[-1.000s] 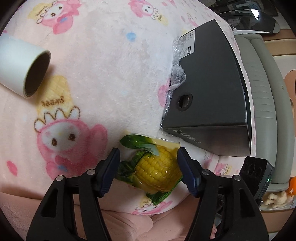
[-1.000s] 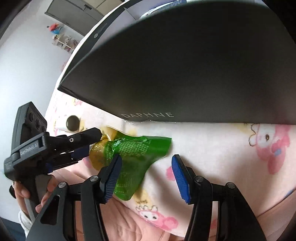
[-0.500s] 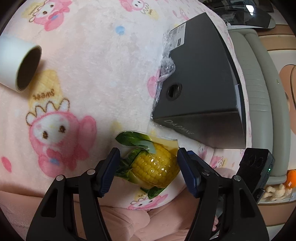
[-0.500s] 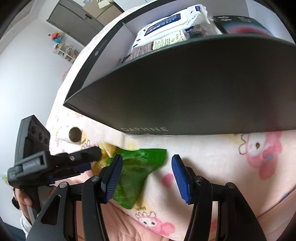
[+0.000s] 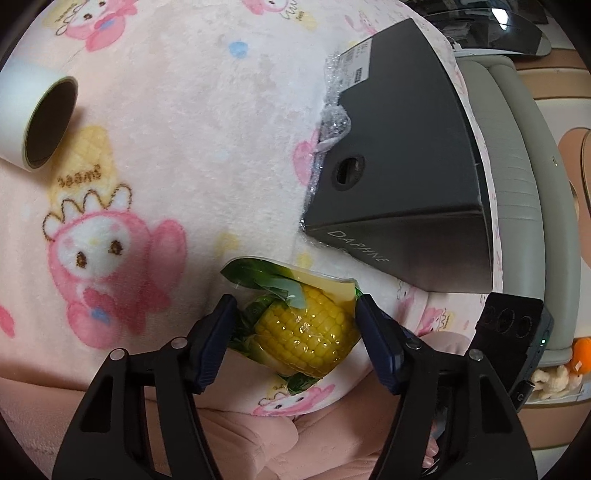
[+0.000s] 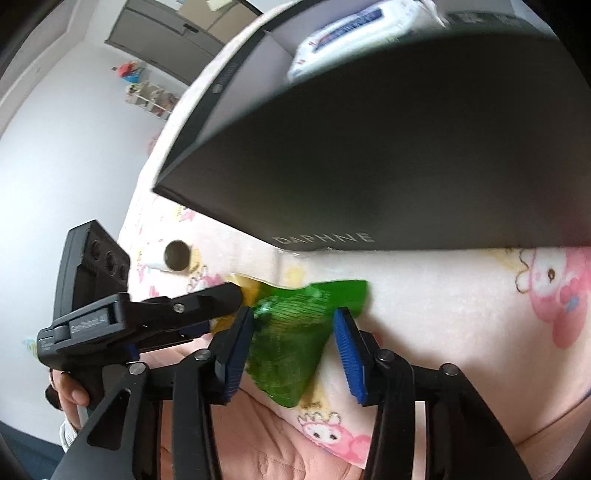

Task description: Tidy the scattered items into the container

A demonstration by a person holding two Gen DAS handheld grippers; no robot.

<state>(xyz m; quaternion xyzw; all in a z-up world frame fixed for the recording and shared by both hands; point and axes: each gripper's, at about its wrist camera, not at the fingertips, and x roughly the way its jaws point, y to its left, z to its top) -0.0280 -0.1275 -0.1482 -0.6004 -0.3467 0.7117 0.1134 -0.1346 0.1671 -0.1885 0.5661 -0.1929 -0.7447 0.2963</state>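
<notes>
A vacuum-packed corn cob point(image 5: 306, 328) with green wrapper lies on the pink cartoon blanket point(image 5: 192, 129), near its front edge. My left gripper point(image 5: 295, 332) is open, its jaws on either side of the corn. My right gripper point(image 6: 293, 341) is open too, straddling the green end of the same pack point(image 6: 291, 332). The black DAPHNE box point(image 5: 402, 177) stands just beyond; in the right wrist view it point(image 6: 388, 147) holds a wipes pack point(image 6: 354, 33).
A white roll with a dark core point(image 5: 33, 122) lies on the blanket at far left, small in the right wrist view point(image 6: 173, 254). A grey sofa edge point(image 5: 517, 184) runs behind the box. The other hand-held gripper body point(image 6: 129, 314) is close on the left.
My left gripper has edged forward so the corn sits deeper between its jaws. My right gripper has moved left and closer onto the green end of the pack.
</notes>
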